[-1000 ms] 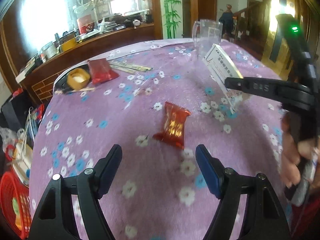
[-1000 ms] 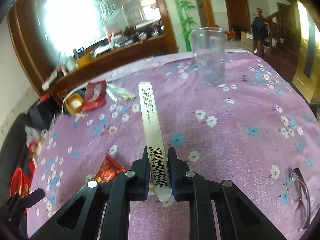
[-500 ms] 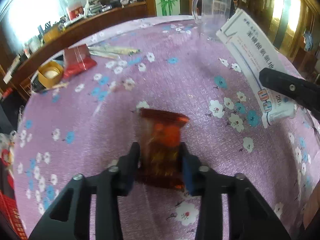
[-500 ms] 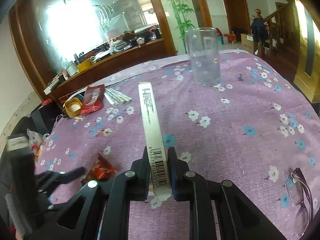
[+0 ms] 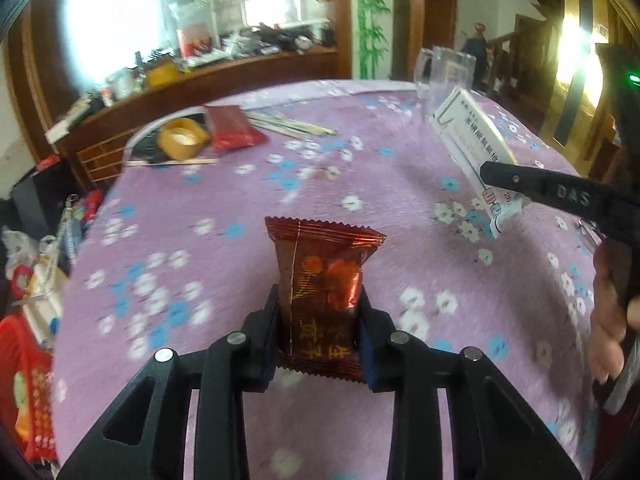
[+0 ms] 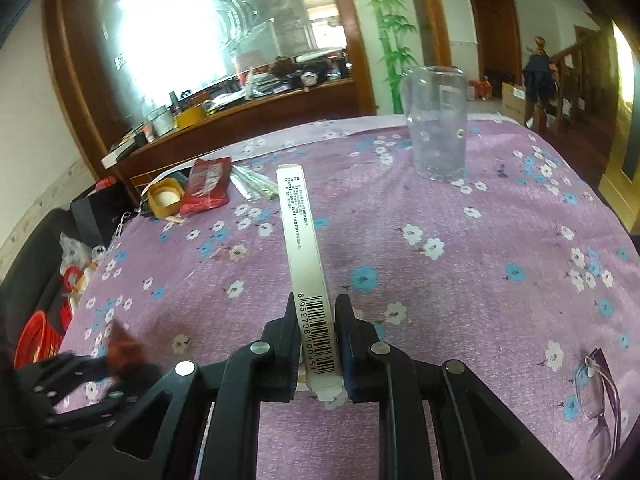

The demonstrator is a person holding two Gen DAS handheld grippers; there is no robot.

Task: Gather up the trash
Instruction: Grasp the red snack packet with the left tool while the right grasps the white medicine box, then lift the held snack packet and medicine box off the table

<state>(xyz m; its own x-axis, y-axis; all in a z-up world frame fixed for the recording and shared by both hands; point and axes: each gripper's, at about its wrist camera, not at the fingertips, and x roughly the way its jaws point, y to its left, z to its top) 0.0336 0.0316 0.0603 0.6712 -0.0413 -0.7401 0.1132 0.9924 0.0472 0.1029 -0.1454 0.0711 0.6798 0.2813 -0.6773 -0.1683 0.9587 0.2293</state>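
Red foil wrapper (image 5: 324,292): centre of the left-wrist frame — pinched upright in the left gripper (image 5: 320,344), jaws just closed.
White carton (image 6: 308,276): lower centre of the right-wrist frame — clamped by the right gripper (image 6: 318,344).
Tablecloth (image 6: 480,280): purple, flowered.

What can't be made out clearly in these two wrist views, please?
- Red wrapper: its lower sides are hidden by the left gripper fingers; in the right wrist view it is blurred.
- White box: its broad faces are edge-on in the right wrist view.
- Print on the box: blurred in the left wrist view.
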